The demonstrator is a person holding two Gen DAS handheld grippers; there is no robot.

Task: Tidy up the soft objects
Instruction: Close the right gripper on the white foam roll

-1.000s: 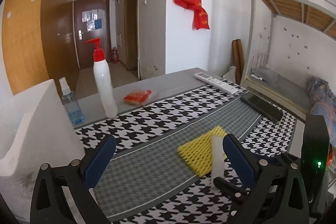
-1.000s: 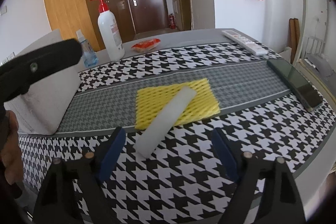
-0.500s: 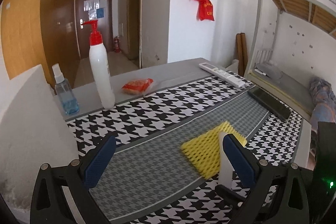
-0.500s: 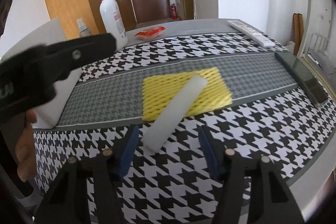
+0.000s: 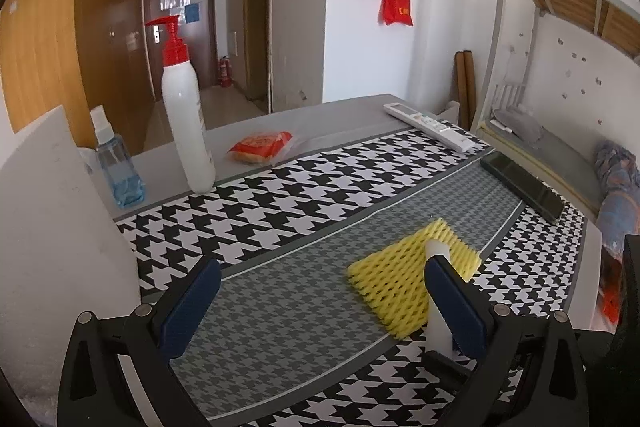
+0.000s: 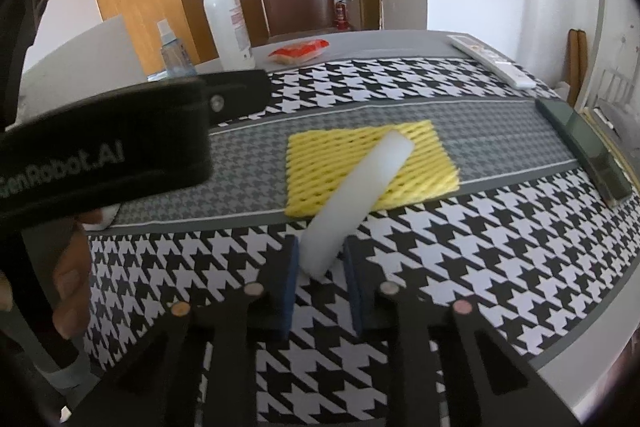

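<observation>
A white foam stick (image 6: 356, 199) lies slantwise across a yellow foam net (image 6: 368, 167) on the houndstooth cloth. My right gripper (image 6: 320, 271) is shut on the stick's near end, a blue pad on each side of it. In the left wrist view the stick (image 5: 437, 303) stands behind my right pad, over the yellow net (image 5: 400, 279). My left gripper (image 5: 320, 303) is open and empty above the grey band of the cloth, left of the net. A large white foam block (image 5: 52, 227) stands at the far left.
A pump bottle (image 5: 185, 107), a blue spray bottle (image 5: 116, 163) and a red snack packet (image 5: 260, 145) stand at the back. A white remote (image 5: 430, 127) and a black phone (image 5: 524, 185) lie at the right. The table's right edge faces a bunk bed (image 5: 560, 131).
My right gripper has moved in and closed its jaws onto the near end of the white foam stick. My left gripper has shifted slightly and stayed open.
</observation>
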